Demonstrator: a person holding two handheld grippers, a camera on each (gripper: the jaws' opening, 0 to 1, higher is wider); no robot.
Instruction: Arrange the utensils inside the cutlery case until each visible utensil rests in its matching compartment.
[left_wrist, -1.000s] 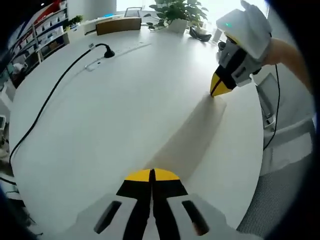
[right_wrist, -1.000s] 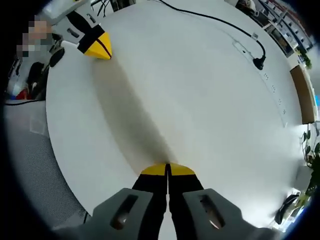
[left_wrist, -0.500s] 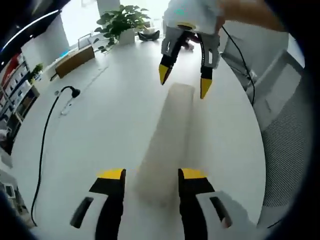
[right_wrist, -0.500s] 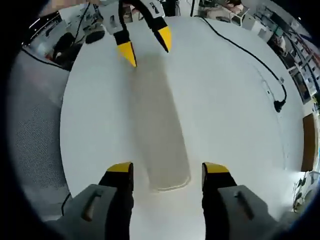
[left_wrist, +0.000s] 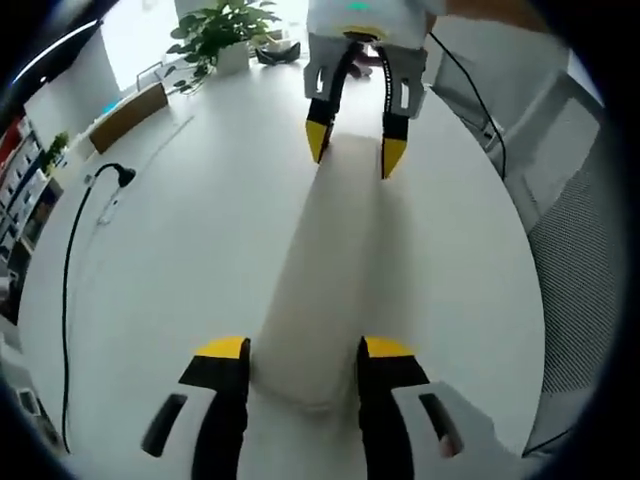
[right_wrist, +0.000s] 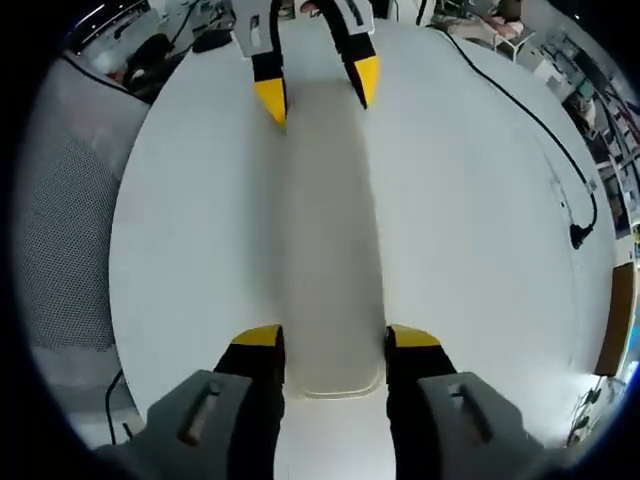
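On the white table (left_wrist: 180, 260) a long pale case (left_wrist: 325, 270) lies lengthwise, running from 6 to 12 o'clock in both views. The left gripper (left_wrist: 303, 349) straddles one end, jaws spread; the right gripper (right_wrist: 333, 338) straddles the other end, jaws likewise spread. A black cable (left_wrist: 75, 250) trails at 9 o'clock in the left gripper view.

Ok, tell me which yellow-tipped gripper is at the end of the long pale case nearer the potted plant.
The right gripper: the leafy potted plant stands just beyond it, while the left gripper straddles the long pale case's opposite end.
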